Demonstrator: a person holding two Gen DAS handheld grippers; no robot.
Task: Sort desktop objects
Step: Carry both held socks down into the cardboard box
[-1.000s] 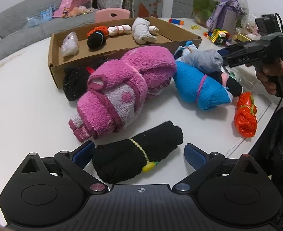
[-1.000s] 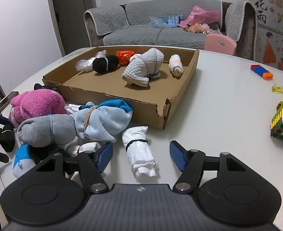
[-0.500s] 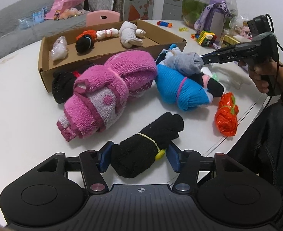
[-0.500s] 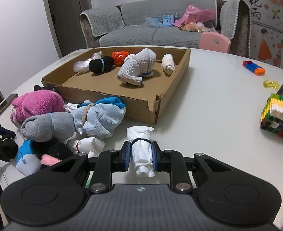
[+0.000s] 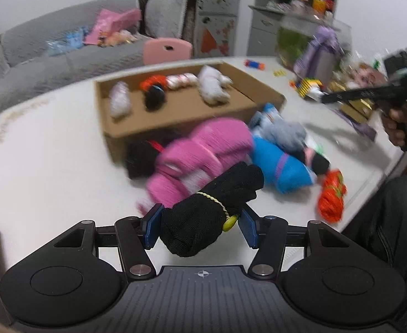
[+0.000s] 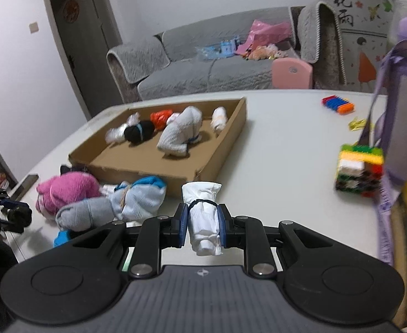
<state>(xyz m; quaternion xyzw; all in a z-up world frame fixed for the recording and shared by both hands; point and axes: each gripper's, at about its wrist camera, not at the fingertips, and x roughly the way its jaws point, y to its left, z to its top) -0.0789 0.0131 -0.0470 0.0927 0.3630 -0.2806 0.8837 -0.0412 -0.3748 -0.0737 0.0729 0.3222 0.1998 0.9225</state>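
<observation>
Nearest in the left wrist view, the left gripper [image 5: 199, 229] clamps a rolled black sock bundle with a thin yellow band [image 5: 213, 211] between its blue pads [image 5: 151, 226], the bundle lifted off the white tabletop [image 5: 51, 161] and pointing forward and to the right. Just past it on the table lie a fluffy pink rolled towel bundle [image 5: 200, 158], a bright blue rolled cloth [image 5: 281, 168] and a small orange tied bundle [image 5: 331, 197] near the table edge, all blurred. Beyond them sits a shallow brown cardboard tray [image 5: 192, 119] holding several small rolled bundles, among them a pale grey-white one [image 5: 213, 88] and a black one [image 5: 154, 98]. In the right wrist view, the right gripper [image 6: 202, 229] is closed on a rolled white cloth bundle tied with a dark band [image 6: 203, 216], held upright between its blue pads [image 6: 182, 227] and raised above the table. To its left on the table rest a grey rolled sock [image 6: 85, 212] touching a light blue tied bundle [image 6: 139, 198], with the pink towel bundle farther left. To the right stands a multicoloured block cube [image 6: 360, 168], beside a purple strapped bottle [image 6: 406, 116]. Farther back lies a strip of coloured blocks [image 6: 338, 104], and behind the table a grey sofa [image 6: 209, 66] stands against the wall.
</observation>
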